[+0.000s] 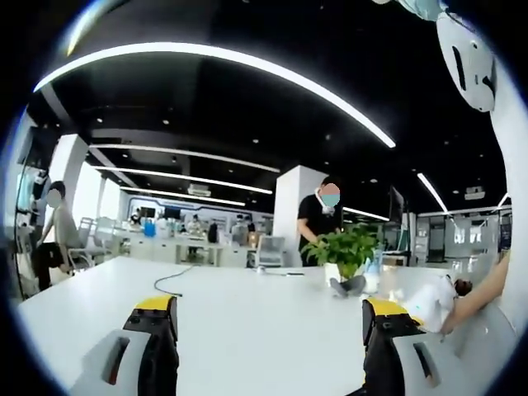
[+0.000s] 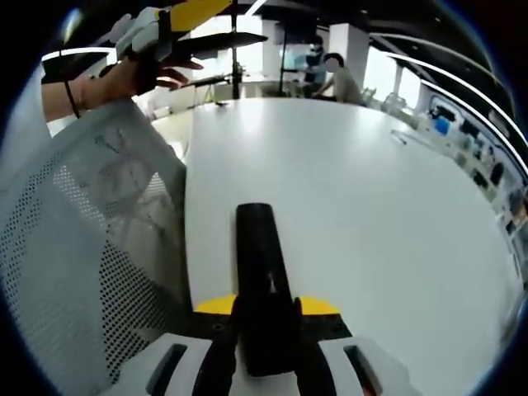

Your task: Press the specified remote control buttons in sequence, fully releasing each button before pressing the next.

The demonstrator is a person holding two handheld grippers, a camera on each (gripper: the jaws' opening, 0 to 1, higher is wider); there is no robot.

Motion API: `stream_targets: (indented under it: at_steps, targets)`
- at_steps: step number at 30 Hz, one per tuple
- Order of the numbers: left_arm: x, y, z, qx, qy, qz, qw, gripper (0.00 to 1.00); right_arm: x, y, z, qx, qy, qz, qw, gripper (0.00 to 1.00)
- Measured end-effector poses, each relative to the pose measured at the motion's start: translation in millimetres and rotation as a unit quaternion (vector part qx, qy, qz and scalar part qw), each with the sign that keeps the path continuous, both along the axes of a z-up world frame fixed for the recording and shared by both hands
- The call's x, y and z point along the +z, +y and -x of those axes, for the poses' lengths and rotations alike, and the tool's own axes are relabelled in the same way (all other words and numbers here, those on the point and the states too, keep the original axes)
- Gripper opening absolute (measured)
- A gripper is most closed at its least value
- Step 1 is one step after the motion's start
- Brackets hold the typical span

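Observation:
A long black remote control (image 2: 257,247) points forward over the white table (image 2: 355,181). My right gripper (image 2: 268,309) is shut on its near end, the yellow-tipped jaws pressed against both sides. At the top left of the right gripper view a hand (image 2: 124,78) holds my left gripper (image 2: 194,25) up above the table. In the left gripper view that gripper (image 1: 271,309) is open, its jaws far apart with only bare table (image 1: 264,289) between them.
A white mesh chair back (image 2: 91,223) stands close on the left of the remote. A potted plant (image 1: 345,247) and a black cable (image 1: 169,280) lie farther along the table. A person (image 1: 323,216) stands behind the plant. A forearm (image 1: 478,297) reaches in at the right.

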State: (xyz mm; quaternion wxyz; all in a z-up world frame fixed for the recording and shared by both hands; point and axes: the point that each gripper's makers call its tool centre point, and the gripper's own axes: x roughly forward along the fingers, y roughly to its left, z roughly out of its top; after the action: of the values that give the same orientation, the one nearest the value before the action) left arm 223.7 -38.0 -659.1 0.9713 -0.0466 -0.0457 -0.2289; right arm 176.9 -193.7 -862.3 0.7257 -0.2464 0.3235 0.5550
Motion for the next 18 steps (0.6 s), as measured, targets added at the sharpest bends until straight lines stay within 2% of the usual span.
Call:
stream_targets:
  at_steps: [4, 7, 12, 18]
  targets:
    - [-1.9, -0.4, 0.6, 0.001, 0.002, -0.005, 1.0000, 0.98, -1.2, 0.3, 1.4, 0.012, -0.011, -0.008, 0.9998, 0.24]
    - [-7.2, -0.6, 0.1, 0.001, 0.016, -0.006, 0.9999, 0.98, -0.4, 0.2, -0.1, 0.013, -0.011, -0.014, 0.9998, 0.23]
    - [-7.3, 0.7, -0.9, 0.004, 0.016, 0.001, 0.9999, 0.98, -0.4, 1.2, -0.4, 0.011, -0.007, 0.000, 0.9999, 0.23]
    - [-12.7, 4.1, -1.5, 0.008, 0.034, 0.007, 0.9994, 0.98, -1.0, 0.7, -0.2, 0.007, -0.011, 0.016, 0.9998, 0.22]
